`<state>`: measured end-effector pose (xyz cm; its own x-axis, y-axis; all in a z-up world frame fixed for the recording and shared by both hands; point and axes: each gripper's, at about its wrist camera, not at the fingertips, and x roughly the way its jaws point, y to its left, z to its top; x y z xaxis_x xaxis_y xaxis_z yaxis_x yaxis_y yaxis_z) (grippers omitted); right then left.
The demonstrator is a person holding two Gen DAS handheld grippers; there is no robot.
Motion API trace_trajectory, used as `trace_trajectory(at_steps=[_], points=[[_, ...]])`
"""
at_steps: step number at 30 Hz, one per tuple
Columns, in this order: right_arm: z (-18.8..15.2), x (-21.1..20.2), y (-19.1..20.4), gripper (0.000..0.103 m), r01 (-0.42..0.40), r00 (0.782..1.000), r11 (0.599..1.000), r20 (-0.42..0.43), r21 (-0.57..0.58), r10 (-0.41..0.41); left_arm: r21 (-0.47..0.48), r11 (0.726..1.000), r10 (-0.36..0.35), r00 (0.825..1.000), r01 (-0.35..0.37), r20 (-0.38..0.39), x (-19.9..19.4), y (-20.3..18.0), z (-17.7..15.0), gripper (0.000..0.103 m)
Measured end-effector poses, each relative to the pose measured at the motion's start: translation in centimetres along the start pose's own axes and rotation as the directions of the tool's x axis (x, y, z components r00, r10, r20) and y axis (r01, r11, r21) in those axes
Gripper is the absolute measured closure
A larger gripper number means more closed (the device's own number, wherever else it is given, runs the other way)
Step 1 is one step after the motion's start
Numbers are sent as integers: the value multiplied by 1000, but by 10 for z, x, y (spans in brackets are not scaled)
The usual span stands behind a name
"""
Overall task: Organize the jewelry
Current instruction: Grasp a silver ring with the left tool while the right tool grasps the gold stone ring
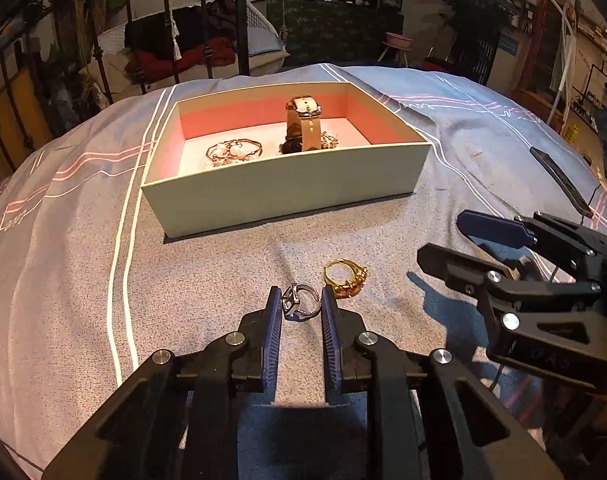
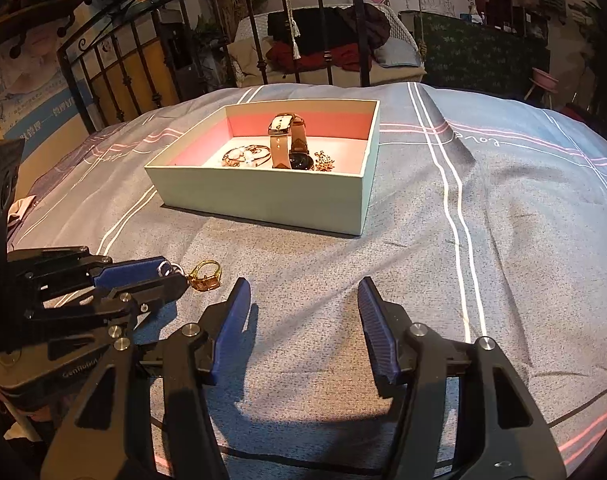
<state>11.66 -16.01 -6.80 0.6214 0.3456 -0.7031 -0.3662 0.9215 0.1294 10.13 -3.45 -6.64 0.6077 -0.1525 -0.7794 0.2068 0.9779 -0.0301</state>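
Note:
A silver ring (image 1: 301,302) stands on the grey bedspread (image 1: 223,280) between the blue pads of my left gripper (image 1: 301,304), which press on both its sides; the same gripper (image 2: 171,272) and ring (image 2: 168,269) show at the left of the right wrist view. A gold ring (image 1: 345,278) (image 2: 205,276) lies just beside it, free. My right gripper (image 2: 303,292) (image 1: 443,240) is open over bare cloth, to the right of the rings. Behind them, the pale green box (image 1: 283,196) (image 2: 263,196) holds a brown-strapped watch (image 1: 303,124) (image 2: 283,140), a pearl bracelet (image 1: 233,152) and a small brooch (image 2: 323,162).
A dark flat object (image 1: 559,180) lies on the bedspread at the far right. A black metal bed frame (image 2: 263,20) rises behind the box. The cloth is rumpled into folds (image 2: 455,140) to the right of the box.

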Motion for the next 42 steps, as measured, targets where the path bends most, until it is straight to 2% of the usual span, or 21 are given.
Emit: trace_trajectory(at_steps=[3,6,12,18,20,23,25,28,37,42], points=[[-1,2,9,45,-11,1000,999,-13,-37,10,-71,997,-2,1000,2,1,3,17,4,83],[-2,4,22,35,-25,999,997,-23,-75,23,-125,992,-28,1000,28,8,3,29,2,83],[-2,19,48,35,-29,997,986,-82,-166,15,-133,990,-38,999,41,28,1,31,-3,83],[10,33,54,33,-30,993,986,-117,-167,11,-147,988,-51,998,55,31,2,34,-5,83],[10,34,58,35,-18,993,982,-114,-189,-4,-152,987,-51,998,56,30,2,35,-5,83],[9,34,61,48,-41,994,976,-111,-212,18,-149,988,-47,999,51,28,3,33,-5,83],[8,33,65,64,-54,994,972,-107,-228,30,-140,989,-38,999,41,26,3,31,-5,83],[7,32,68,78,-62,994,968,-104,-243,38,-140,989,-37,999,40,24,3,31,-5,82],[4,25,65,79,-70,995,971,-81,-227,53,-141,989,-37,999,41,25,3,31,-5,82],[2,14,57,79,-87,996,980,-50,-178,79,-137,990,-34,999,37,25,3,31,-5,82]])
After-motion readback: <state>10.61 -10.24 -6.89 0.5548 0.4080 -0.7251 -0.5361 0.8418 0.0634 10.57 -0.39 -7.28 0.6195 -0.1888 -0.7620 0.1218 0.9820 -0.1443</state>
